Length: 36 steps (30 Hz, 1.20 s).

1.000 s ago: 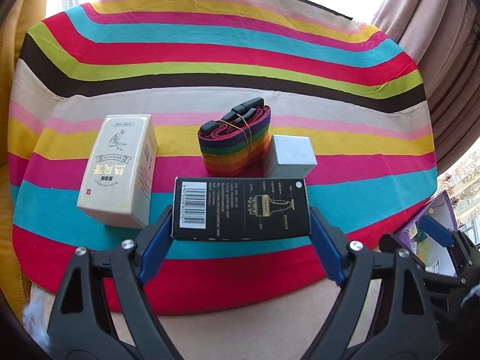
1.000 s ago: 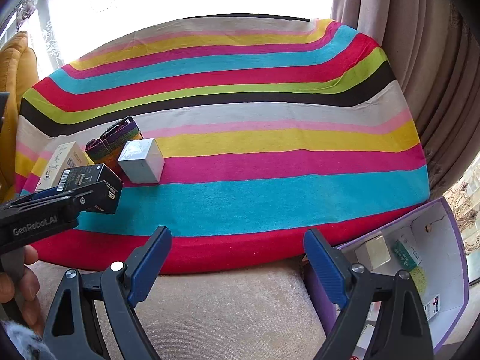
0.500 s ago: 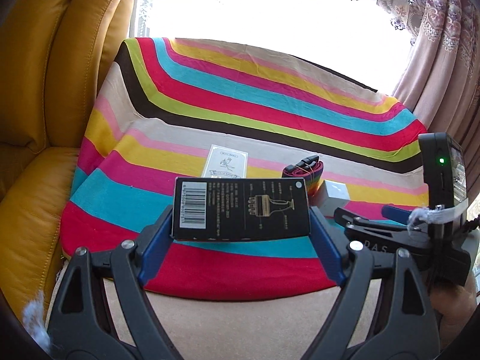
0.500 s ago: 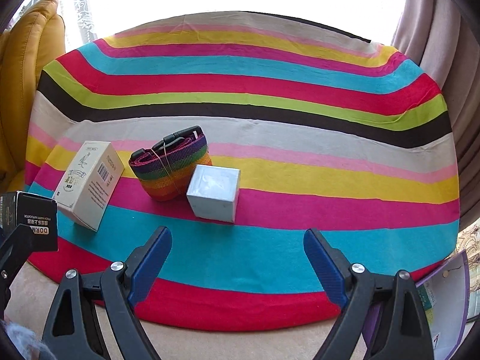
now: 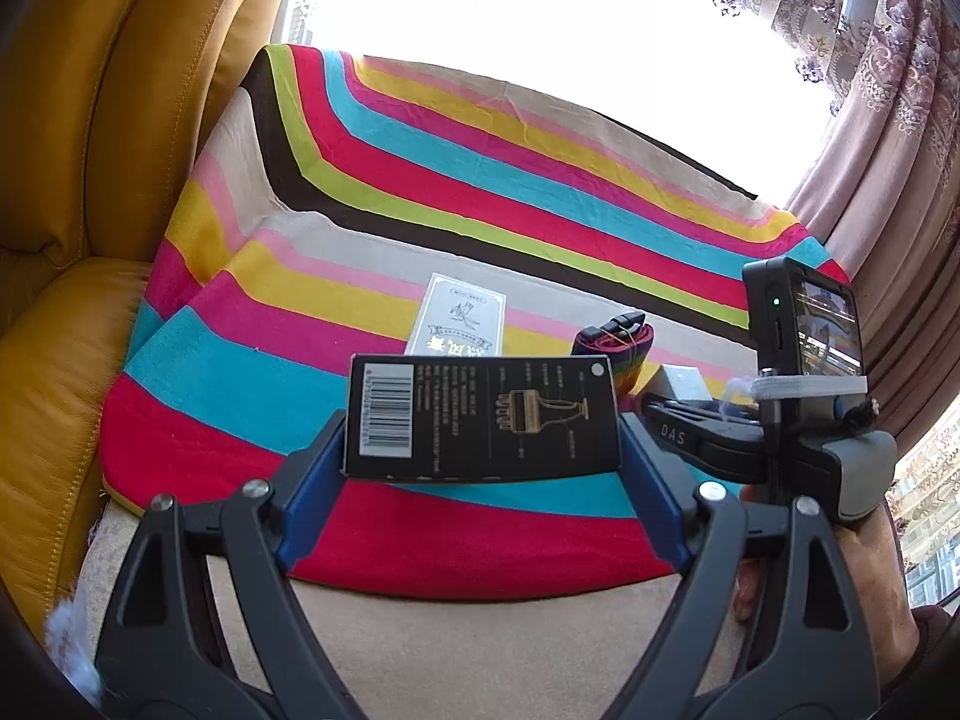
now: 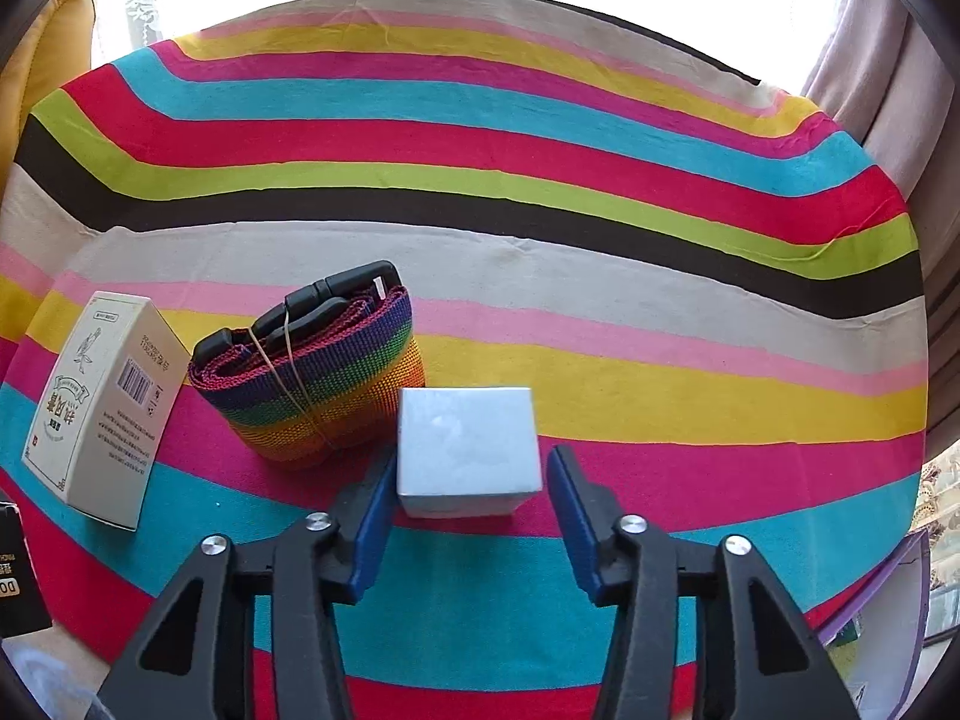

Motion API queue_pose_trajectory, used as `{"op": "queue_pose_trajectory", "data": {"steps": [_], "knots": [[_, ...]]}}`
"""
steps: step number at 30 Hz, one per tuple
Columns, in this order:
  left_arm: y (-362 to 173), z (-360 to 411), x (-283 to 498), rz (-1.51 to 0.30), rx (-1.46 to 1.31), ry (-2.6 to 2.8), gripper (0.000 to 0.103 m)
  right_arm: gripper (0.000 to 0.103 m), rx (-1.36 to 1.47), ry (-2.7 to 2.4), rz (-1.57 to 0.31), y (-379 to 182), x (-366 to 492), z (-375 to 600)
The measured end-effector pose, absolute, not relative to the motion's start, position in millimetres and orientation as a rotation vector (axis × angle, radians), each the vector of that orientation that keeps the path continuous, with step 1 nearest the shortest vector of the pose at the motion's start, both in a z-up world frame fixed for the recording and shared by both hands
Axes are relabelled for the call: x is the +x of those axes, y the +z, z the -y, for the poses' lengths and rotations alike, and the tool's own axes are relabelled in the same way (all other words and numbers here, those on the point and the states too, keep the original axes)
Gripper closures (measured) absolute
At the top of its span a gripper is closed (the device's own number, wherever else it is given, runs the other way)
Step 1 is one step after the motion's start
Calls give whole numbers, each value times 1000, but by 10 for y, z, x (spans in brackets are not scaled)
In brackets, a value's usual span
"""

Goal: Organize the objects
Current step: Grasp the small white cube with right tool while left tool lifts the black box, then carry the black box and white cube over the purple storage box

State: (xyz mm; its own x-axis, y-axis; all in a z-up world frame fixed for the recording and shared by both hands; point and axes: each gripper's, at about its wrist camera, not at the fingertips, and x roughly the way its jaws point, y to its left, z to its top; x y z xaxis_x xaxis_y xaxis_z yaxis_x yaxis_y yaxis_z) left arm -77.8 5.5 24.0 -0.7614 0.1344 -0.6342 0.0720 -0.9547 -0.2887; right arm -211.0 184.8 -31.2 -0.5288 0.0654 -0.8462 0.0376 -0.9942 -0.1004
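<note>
My left gripper [image 5: 483, 423] is shut on a black box [image 5: 480, 414] with a barcode, held above the striped cloth's front edge; that box also shows at the far left [image 6: 15, 570]. My right gripper [image 6: 472, 459] is shut on a small white box [image 6: 468, 447], its blue pads against the box's two sides. From the left wrist view the same white box [image 5: 681, 381] peeks out past the right gripper's body. A rolled rainbow strap [image 6: 312, 384] with a black buckle lies just left of it. Farther left lies a cream carton [image 6: 99, 396].
A striped cloth [image 6: 540, 138] covers the seat. A yellow leather sofa arm [image 5: 90, 240] rises at the left and curtains [image 5: 888, 180] hang at the right. A purple-edged open box [image 6: 888, 588] sits low at the right. Beige upholstery [image 5: 480, 630] runs along the front.
The right gripper moved in over the small white box and its jaws narrowed from wide open onto it. The left gripper swung left, the black box still in its grip.
</note>
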Motion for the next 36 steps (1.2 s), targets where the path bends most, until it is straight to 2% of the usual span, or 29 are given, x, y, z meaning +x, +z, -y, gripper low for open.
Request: {"op": "queue_pose_trajectory", "data": {"steps": [9, 18, 26, 36], "knots": [[248, -99, -765, 448, -1073, 2872, 16, 61, -1414, 2790, 159, -140, -1772, -1910], [354, -328, -683, 344, -1055, 2853, 16, 61, -1293, 2792, 103, 76, -1137, -2209], [357, -717, -574, 297, -1100, 2745, 16, 61, -1261, 2729, 23, 89, -683, -2602], [370, -1392, -423, 139, -1109, 2630, 16, 61, -1227, 2701, -83, 155, -286, -3010]]}}
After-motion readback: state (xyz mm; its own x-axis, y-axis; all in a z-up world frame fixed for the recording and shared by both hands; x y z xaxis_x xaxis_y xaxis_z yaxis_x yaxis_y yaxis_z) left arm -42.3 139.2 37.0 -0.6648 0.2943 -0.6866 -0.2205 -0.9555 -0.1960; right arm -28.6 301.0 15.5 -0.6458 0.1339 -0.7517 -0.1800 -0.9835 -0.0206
